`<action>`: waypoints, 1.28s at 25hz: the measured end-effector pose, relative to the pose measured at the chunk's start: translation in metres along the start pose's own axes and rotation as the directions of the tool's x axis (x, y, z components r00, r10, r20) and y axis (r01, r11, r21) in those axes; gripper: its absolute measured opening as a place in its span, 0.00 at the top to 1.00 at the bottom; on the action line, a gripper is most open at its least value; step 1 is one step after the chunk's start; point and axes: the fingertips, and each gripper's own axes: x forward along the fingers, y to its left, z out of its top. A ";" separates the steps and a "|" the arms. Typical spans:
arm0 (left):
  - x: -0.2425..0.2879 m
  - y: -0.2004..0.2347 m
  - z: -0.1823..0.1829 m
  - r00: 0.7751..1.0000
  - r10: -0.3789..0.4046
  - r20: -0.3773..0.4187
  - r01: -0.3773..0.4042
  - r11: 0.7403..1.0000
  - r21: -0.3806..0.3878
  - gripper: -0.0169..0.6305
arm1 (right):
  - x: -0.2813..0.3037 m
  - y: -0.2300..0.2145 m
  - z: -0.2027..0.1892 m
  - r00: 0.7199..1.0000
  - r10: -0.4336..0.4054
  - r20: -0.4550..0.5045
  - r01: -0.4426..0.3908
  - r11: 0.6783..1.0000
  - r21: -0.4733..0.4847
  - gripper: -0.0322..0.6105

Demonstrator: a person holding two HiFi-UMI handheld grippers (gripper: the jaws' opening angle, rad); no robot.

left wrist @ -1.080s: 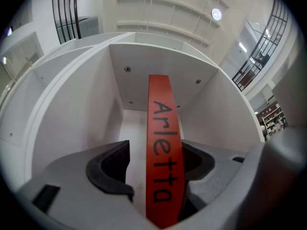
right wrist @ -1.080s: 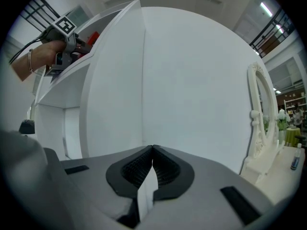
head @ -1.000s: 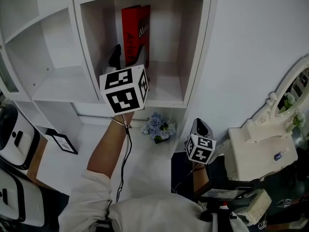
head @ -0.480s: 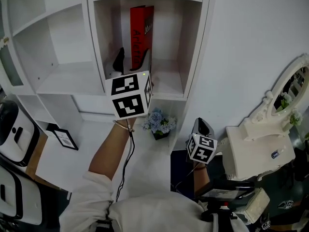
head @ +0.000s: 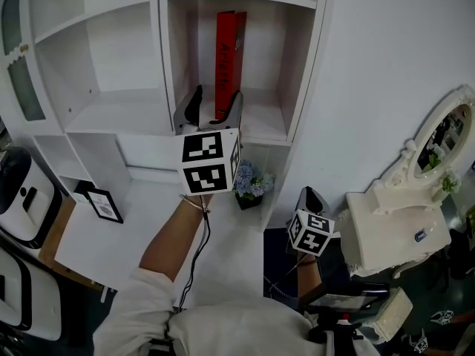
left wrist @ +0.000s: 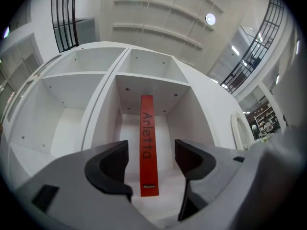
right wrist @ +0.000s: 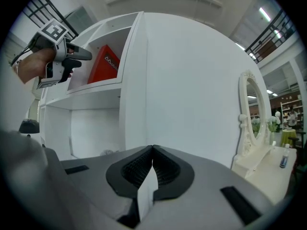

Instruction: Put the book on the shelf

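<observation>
Left arm reaches up and forward, forearm bare, white sleeve (head: 141,302) bunched at the elbow; a black cable (head: 194,251) runs down along it. Left gripper (head: 215,108) is held at the mouth of the shelf's (head: 263,136) right compartment, marker cube facing the head camera. Its jaws stand wide apart with nothing in them; the book (head: 228,58) sits further in, clear of both jaws.

Book is red and upright on the compartment floor near the back wall, spine outward. In the left gripper view the spine (left wrist: 148,143) shows between the spread jaws of the left gripper (left wrist: 151,159); it reads "Arletta" top to bottom; small logo at the spine's foot too small to read.

Right gripper (head: 308,195) is held low near the body, tips pointing up, well apart from the shelf. Its jaws (right wrist: 152,150) are pressed together; a thin white strip shows at the seam, cannot tell what. That view also catches the book's cover (right wrist: 105,63) with white print, unreadable.

Blue flowers (head: 249,188) sit under the shelf; a white vanity mirror (head: 438,143) stands at right.
</observation>
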 end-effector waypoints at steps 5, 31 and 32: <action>-0.023 -0.009 -0.010 0.999 -0.051 0.001 0.051 0.999 0.009 0.52 | -0.020 0.011 -0.007 1.000 0.009 -0.001 -0.009 1.000 0.003 0.92; -0.201 0.028 -0.092 0.984 -0.060 -0.168 0.058 0.998 -0.018 0.72 | -0.141 0.110 -0.036 0.996 0.093 0.015 -0.093 0.996 -0.018 0.92; -0.209 0.030 -0.097 0.983 -0.059 -0.176 0.057 0.998 -0.020 0.74 | -0.146 0.114 -0.037 0.995 0.094 0.019 -0.094 0.995 -0.020 0.92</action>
